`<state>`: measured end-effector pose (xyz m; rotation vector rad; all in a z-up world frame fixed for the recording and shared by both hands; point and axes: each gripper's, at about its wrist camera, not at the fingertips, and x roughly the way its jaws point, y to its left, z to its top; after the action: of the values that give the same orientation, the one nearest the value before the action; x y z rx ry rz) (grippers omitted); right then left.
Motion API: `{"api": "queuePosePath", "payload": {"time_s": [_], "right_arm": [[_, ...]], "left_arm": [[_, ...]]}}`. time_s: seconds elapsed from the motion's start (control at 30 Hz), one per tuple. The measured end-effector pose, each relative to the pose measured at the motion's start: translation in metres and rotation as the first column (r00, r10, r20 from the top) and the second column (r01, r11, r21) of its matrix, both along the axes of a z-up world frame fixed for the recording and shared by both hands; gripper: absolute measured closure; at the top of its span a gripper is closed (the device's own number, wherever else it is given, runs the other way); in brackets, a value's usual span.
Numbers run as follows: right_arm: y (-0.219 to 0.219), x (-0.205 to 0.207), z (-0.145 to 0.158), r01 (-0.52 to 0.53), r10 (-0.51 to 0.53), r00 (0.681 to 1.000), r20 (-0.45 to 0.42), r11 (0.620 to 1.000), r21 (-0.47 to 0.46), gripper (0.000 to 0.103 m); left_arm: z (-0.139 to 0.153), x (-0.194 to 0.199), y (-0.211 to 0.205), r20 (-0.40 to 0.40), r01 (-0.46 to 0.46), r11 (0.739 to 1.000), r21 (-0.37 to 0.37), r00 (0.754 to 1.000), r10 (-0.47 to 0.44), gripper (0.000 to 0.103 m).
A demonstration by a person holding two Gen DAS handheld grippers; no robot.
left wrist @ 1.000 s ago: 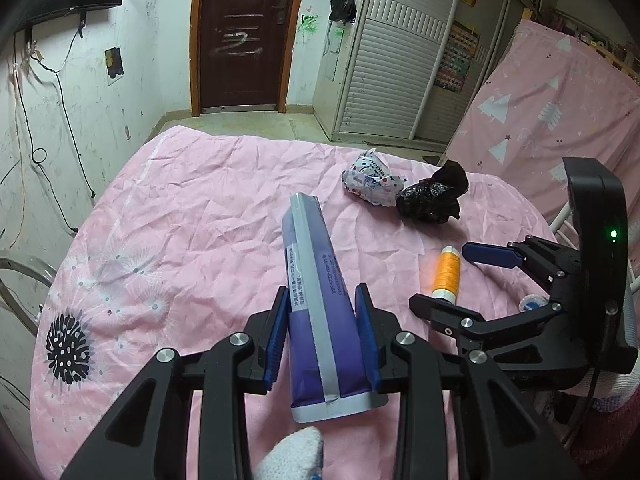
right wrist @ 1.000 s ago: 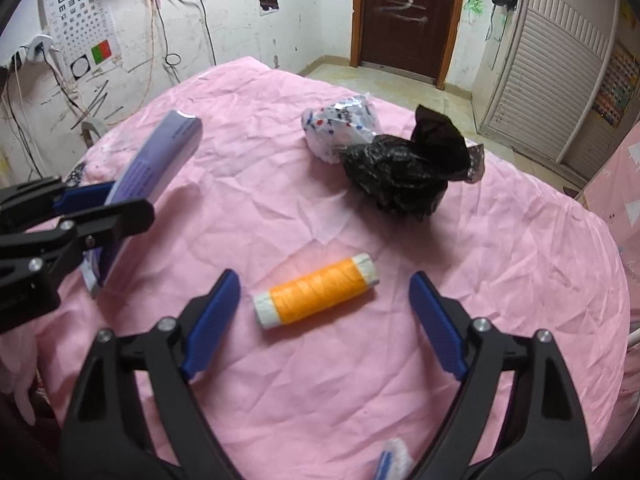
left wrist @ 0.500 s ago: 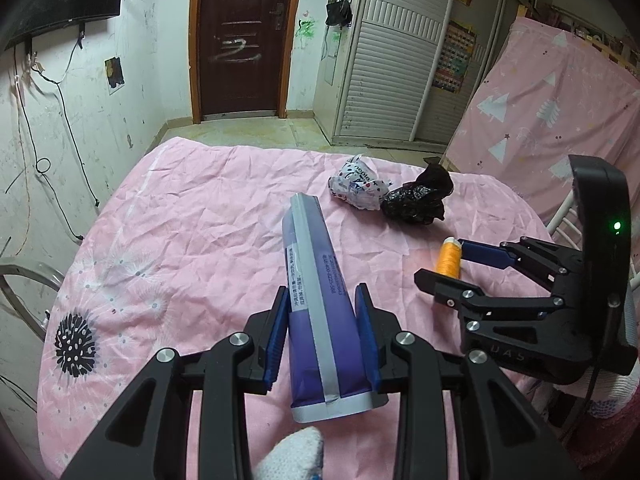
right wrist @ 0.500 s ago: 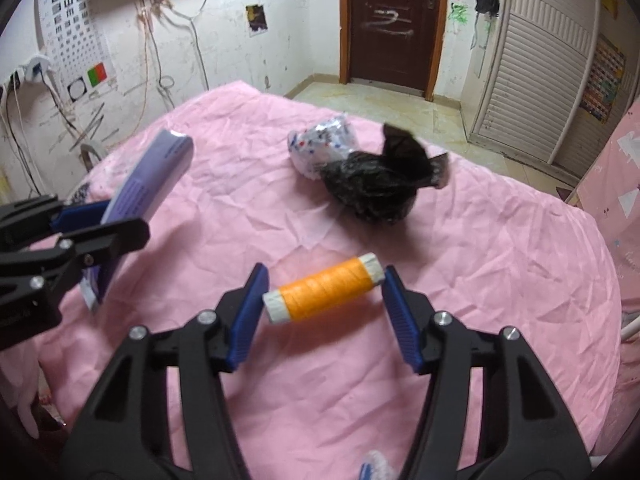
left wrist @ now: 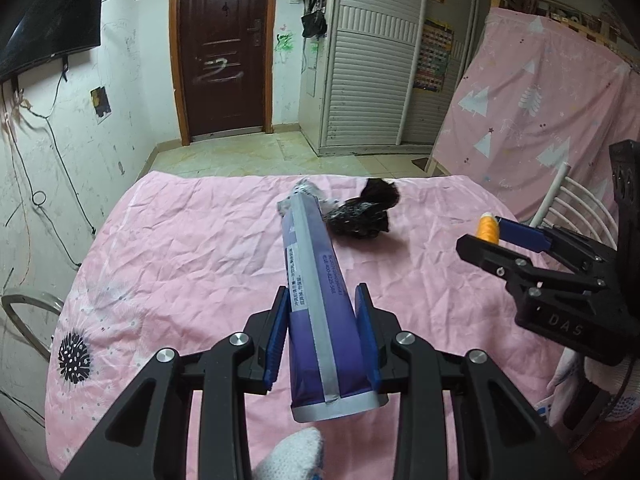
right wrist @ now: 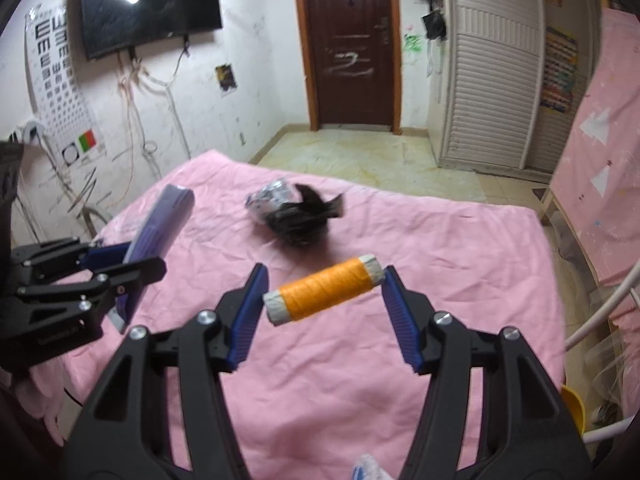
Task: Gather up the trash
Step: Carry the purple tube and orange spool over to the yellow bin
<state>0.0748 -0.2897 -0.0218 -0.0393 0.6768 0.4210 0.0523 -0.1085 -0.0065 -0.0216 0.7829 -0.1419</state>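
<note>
Two items are lifted, the purple tube [left wrist: 320, 300] clamped in the left gripper [left wrist: 323, 336] and the orange thread spool [right wrist: 325, 289] pinched endwise by the right gripper [right wrist: 322, 312], while the black bag [right wrist: 302, 220] and crumpled wrapper [right wrist: 268, 197] remain on the pink bedsheet [right wrist: 440, 280].

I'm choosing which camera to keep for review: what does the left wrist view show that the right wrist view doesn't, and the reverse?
Only the left wrist view: the printed side of the purple tube clamped by the left gripper, and a black flower print on the sheet.

Only the right wrist view: the eye chart, and the whole orange thread spool gripped end to end in the right gripper.

Both: pink sheet, black plastic bag, crumpled wrapper, door.
</note>
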Motion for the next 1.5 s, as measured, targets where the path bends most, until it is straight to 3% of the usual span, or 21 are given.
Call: {"api": "queuePosePath", "payload": {"time_s": [0.5,1.07,1.33,1.43,1.5], "right_arm": [[-0.116,-0.036,0.007,0.210,-0.218,0.974,0.056,0.970,0.119,0.047],[-0.215,-0.068,-0.025,0.404,-0.411,0.911,0.029,0.905,0.135,0.046],[-0.248,-0.072,-0.043,0.459,-0.463,0.887,-0.001,0.879,0.132,0.045],[-0.258,-0.073,-0.049,0.474,-0.477,0.879,-0.010,0.870,0.137,0.032],[-0.262,-0.073,-0.051,0.477,-0.481,0.877,-0.014,0.867,0.142,0.031]], "left_arm": [[0.017,-0.010,-0.088,0.035,0.140,0.988,0.070,0.989,-0.143,0.079],[0.017,-0.021,-0.203,0.017,0.322,0.936,0.144,0.945,-0.327,0.079],[0.015,-0.023,-0.241,0.013,0.404,0.910,0.088,0.913,-0.407,0.079],[0.012,-0.019,-0.250,0.002,0.419,0.906,0.059,0.908,-0.420,0.079],[0.010,-0.017,-0.257,-0.005,0.427,0.903,0.046,0.904,-0.427,0.079]]}}
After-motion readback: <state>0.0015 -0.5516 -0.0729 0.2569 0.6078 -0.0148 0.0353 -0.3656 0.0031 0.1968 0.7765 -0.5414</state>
